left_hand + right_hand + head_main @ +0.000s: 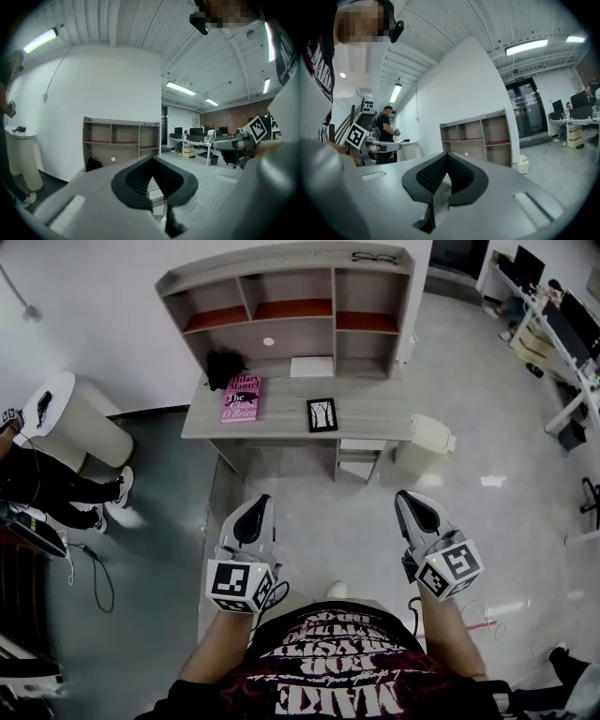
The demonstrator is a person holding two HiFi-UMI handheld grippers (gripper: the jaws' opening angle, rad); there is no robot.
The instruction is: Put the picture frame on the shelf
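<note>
The picture frame sits on the desk, near a pink book and below the shelf unit. The left gripper and right gripper are both closed and empty. They are held well short of the desk, judged a carrying posture during approach.

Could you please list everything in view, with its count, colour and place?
desk with shelf: one, grey, against the wall
picture frame: one, black, flat on the desk
book: one, pink, desk's left side
bundle: one, black, behind the book
flat item: one, white, desk's back
glasses: one pair, dark, atop the shelf
bin: one, white, floor right of desk
round cabinet: one, white, floor left of desk
bystander: one, dark clothes, far left
left claw: one, grey, shut, empty, lower left
right claw: one, grey, shut, empty, lower right
</note>
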